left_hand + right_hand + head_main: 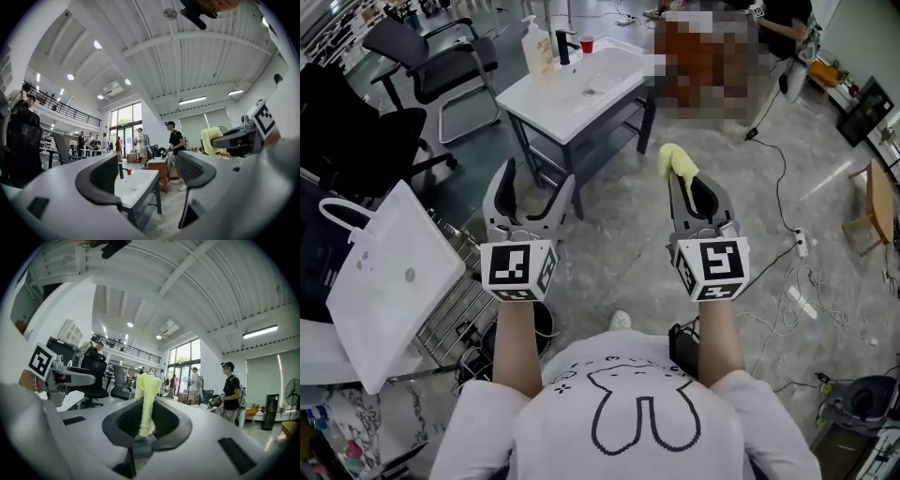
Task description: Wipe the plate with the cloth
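Cloth [146,399], yellow: looks soft, light, limp; clamped near one end in R gripper [690,184] jaws; L gripper [536,184] jaws apart, empty.

**Three cameras: one on the head, one on each gripper**

The head view is taken from above the person, forward and steeply down. Both arms, the left gripper [536,183] and the right gripper [686,183] are seen close below, and the white rectangular sink table [581,84] lies farther ahead.

The left gripper view is taken from just behind its own jaws, near level and tipped slightly up, so much ceiling is included. The sink table [136,185] is shared with the head view, and the right gripper [225,140] is caught at the right edge.

The right gripper view is taken likewise along its jaws. The left gripper [101,379] is caught at its left edge. The yellow towelling cloth [147,399] is shared by all three views.
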